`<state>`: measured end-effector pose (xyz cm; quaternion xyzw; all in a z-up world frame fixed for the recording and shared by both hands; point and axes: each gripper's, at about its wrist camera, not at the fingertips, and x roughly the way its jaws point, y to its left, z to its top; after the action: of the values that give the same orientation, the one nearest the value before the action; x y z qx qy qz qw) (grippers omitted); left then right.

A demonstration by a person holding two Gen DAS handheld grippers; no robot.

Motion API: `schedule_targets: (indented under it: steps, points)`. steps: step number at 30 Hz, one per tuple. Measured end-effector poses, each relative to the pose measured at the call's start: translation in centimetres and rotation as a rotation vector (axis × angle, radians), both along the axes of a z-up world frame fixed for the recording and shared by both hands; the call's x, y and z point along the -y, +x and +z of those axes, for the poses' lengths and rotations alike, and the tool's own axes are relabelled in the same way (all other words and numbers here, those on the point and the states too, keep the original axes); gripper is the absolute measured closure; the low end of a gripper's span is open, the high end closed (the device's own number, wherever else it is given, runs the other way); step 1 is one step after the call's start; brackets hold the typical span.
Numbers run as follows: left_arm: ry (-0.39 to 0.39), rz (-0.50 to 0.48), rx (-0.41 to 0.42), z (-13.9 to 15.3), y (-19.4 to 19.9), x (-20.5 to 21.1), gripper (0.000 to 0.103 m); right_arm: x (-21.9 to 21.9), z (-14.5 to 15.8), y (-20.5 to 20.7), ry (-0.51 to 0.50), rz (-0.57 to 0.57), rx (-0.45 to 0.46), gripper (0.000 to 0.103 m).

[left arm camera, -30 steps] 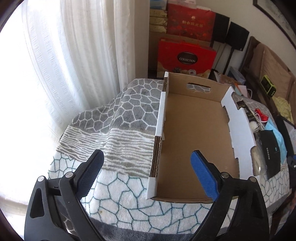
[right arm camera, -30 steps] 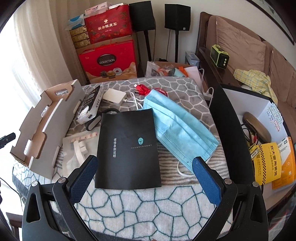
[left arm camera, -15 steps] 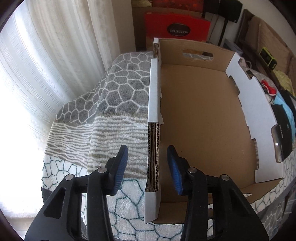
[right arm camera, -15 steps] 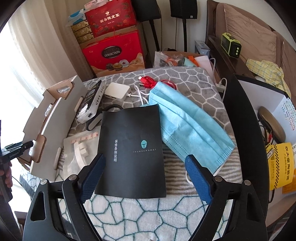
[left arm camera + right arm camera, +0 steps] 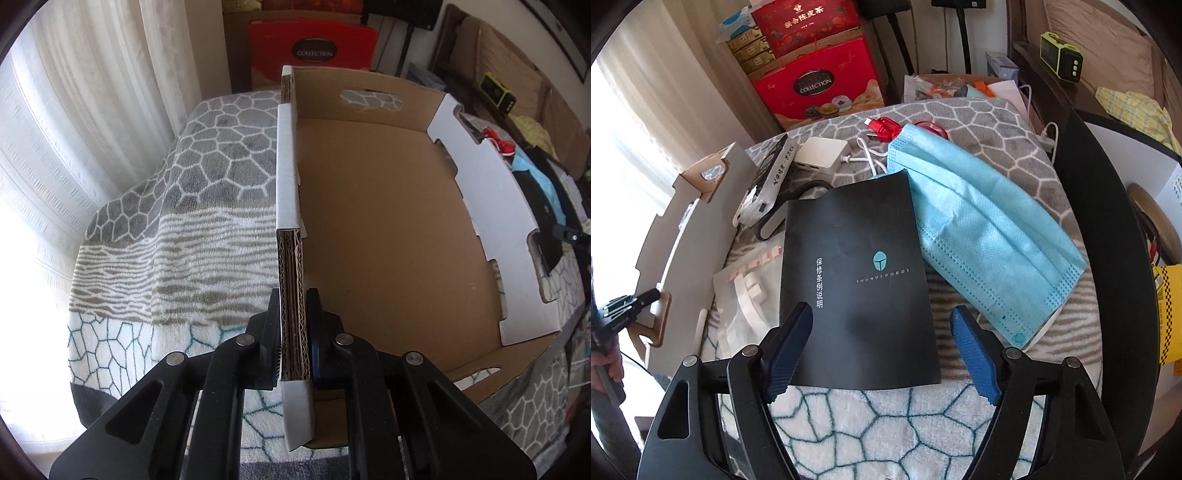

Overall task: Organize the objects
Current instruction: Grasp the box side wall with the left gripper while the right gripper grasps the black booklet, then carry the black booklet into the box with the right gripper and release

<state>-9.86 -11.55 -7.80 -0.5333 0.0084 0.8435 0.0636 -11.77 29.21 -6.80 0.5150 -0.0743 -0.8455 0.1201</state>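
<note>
The left tongs (image 5: 293, 334) have closed from wide open a second ago and now pinch the near wall of the cardboard box (image 5: 388, 236), one finger outside it and one inside. The box sits on the blanket-covered bench (image 5: 177, 221), with nothing inside it. That grip probably steadies the box for loading. Beside the box's far white wall, the black booklet (image 5: 857, 280) lies flat, with the blue face mask (image 5: 982, 229) just beyond it, partly under its edge, and the white charger (image 5: 822, 157) and red cable (image 5: 886, 127) nearby. The right tongs (image 5: 882, 349) have narrowed and dropped towards the booklet's near edge, open and holding nothing, so the booklet looks the first item to go in
</note>
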Motion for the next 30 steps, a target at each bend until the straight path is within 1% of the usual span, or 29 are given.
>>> schedule_targets:
  steps: [1,2,4,6,10,14,17,19,26,28,29,30]
  points:
    - [0.006,0.007,0.004,0.0,0.2,0.0,0.093,-0.1,-0.1,-0.1,-0.014,0.001,0.007,0.033]
    - [-0.005,0.006,-0.004,0.1,0.4,-0.1,0.092,-0.2,-0.2,-0.2,-0.024,0.003,0.013,0.036]
    - [-0.011,0.016,-0.008,0.1,0.8,-0.3,0.092,-0.2,-0.2,-0.3,-0.036,0.006,0.019,0.049]
    - [-0.002,0.024,-0.007,-0.1,0.8,-0.1,0.092,-0.2,-0.2,-0.3,-0.058,0.015,0.030,0.056]
    - [0.001,0.029,-0.009,-0.3,0.8,0.1,0.093,0.2,0.4,0.2,-0.136,0.063,0.028,0.056]
    - [-0.005,0.028,-0.012,-0.4,0.7,0.0,0.093,0.5,0.6,0.1,-0.256,0.095,0.038,0.057]
    - [-0.007,0.028,-0.013,-0.4,0.7,-0.1,0.093,0.9,0.4,-0.2,-0.333,0.090,0.057,0.064]
    - [-0.004,0.029,-0.013,-0.4,0.7,0.0,0.093,1.3,0.3,-0.5,-0.388,0.096,0.069,0.071]
    - [-0.007,0.028,-0.015,-0.4,0.7,0.0,0.093,2.4,-0.5,-1.5,-0.490,0.098,0.088,0.072]
    - [-0.009,0.026,-0.014,-0.5,0.6,0.0,0.093,2.9,-0.8,-1.8,-0.497,0.108,0.102,0.073]
    - [-0.009,0.026,-0.013,-0.5,0.6,0.0,0.093,3.2,-1.0,-1.9,-0.490,0.108,0.111,0.078]
    - [-0.009,0.027,-0.013,-0.5,0.6,0.0,0.093,3.5,-1.2,-2.0,-0.482,0.108,0.115,0.091]
